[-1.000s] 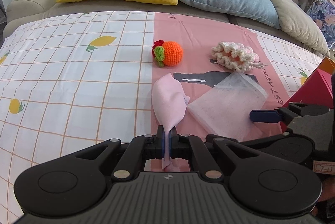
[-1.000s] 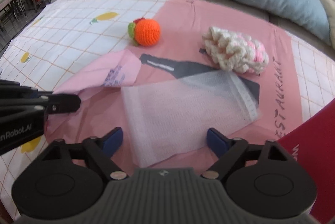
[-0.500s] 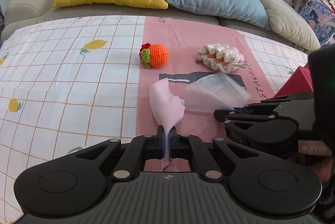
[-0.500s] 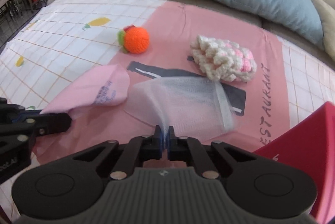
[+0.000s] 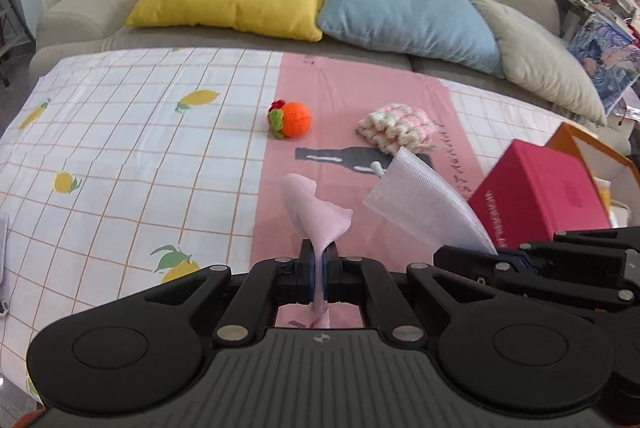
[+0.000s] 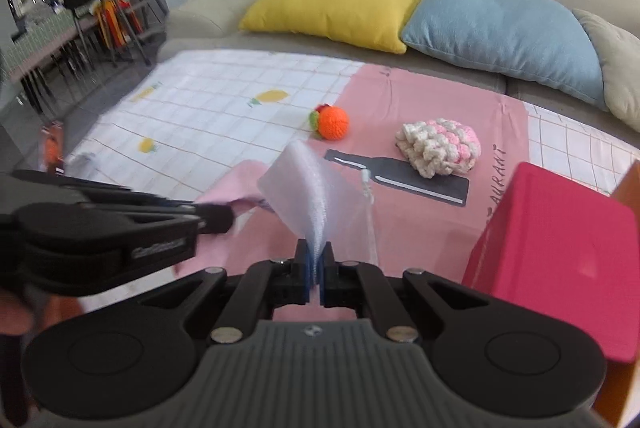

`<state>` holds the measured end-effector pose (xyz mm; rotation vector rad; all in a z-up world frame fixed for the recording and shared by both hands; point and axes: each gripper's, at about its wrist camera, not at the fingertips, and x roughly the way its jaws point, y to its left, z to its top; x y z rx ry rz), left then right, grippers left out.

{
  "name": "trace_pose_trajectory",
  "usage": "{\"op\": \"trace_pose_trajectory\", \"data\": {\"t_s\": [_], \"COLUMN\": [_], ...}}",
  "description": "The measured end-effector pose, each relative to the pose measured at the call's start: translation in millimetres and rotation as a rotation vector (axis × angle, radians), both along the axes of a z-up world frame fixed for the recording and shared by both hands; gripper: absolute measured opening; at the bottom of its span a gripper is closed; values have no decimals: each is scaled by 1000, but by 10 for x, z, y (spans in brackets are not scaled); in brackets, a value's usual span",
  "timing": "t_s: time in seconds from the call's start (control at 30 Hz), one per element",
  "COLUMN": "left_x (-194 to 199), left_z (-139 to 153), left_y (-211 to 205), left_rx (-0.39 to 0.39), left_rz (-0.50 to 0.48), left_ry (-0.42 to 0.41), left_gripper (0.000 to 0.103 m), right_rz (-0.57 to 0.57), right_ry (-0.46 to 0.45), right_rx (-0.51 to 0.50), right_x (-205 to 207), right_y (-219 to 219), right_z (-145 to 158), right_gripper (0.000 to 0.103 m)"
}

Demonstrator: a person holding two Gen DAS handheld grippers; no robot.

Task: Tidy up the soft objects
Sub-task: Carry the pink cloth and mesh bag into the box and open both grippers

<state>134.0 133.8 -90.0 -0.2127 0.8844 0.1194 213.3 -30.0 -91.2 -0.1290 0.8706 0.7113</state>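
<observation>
1. The white mesh bag (image 6: 316,196) hangs lifted off the pink cloth, pinched at its near edge by the right tongs (image 6: 316,274), whose jaws are clamped together on the mesh; its body fans up and away toward the far side, its drawstring end dangling to the right.
2. The pink cloth pouch (image 5: 316,216) is clamped the same way in the left tongs (image 5: 318,280), jaws tight on its near end, the rest curling up and forward (it looks limp and will flop either way).
3. The two held pieces lie side by side, the pouch to the left, the mesh bag just to its right, near but apart; each long axis runs away from its own tongs.
4. Farther off on the worktop (image 5: 132,164) sit the orange crochet ball (image 5: 294,118) to the left and the cream-and-pink crochet piece (image 6: 440,146) to the right, both well apart from either tongs.
5. The ball lies nearer the left hand's side, the crochet piece nearer the right.
6. A red box (image 6: 552,256) stands at the near right, close beside the right tongs (likely the place for the bag, though I cannot tell).
</observation>
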Motion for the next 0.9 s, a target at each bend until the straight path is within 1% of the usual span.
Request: {"op": "trace_pose_trajectory", "data": {"t_s": [0.1, 0.2, 0.4, 0.57, 0.7, 0.8, 0.9], "left_x": [-79, -160, -276, -294, -264, -236, -203], "left_z": [165, 306, 519, 682, 769, 779, 745], "left_y": [-106, -194, -456, -771, -1058, -1309, -1551], "left_rx": [-9, -45, -91, -100, -107, -103, -116], "left_rz": [-16, -32, -84, -160, -229, -293, -354], "left_ry": [-28, -47, -73, -92, -101, -98, -80], "left_gripper": [4, 4, 4, 4, 4, 4, 4], "right_rz": [-15, -43, -132, -224, -311, -382, -456], "right_ry": [3, 2, -46, -70, -102, -120, -133], "right_rx": [34, 66, 78, 82, 61, 45, 19], "right_x": [-123, -242, -426, -527, -563, -582, -567], "right_y": [-197, -440, -954, -1387, -1741, -2026, -2296], "right_z": [161, 302, 500, 585, 623, 639, 632], "right_gripper": [1, 1, 1, 1, 1, 1, 1]}}
